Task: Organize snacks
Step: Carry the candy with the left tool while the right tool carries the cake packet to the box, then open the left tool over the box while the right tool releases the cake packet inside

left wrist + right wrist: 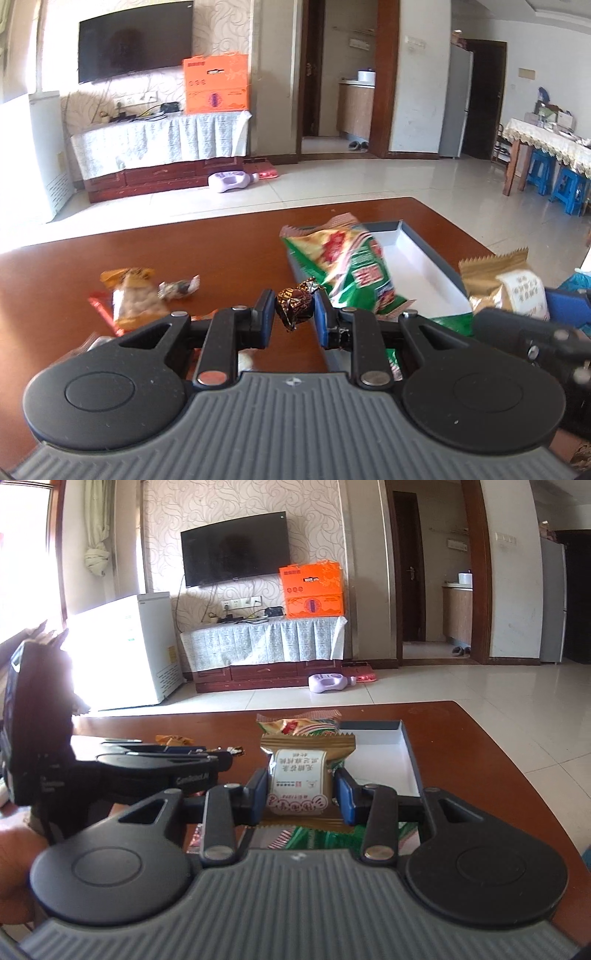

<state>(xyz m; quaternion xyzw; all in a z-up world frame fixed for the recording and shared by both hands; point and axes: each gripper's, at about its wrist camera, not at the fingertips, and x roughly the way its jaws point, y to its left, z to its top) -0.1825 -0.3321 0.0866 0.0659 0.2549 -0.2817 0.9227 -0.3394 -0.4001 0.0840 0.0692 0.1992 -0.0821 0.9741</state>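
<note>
My left gripper (294, 312) is shut on a brown foil candy (295, 304), held above the table beside the left wall of a shallow grey box with a white floor (417, 273). A green snack bag (354, 273) lies in the box. My right gripper (301, 792) is shut on a gold pastry packet with a white label (299, 786), held over the box (384, 753) and the green bag (306, 725). In the left wrist view the gold packet (506, 288) is to the right of the box.
On the brown table (221, 254), left of the box, lie an orange cracker packet (129, 299) and a small wrapped candy (179, 288). More wrappers lie under my left gripper. The table's far edge is just beyond the box. The left gripper's body (122, 768) is at my left.
</note>
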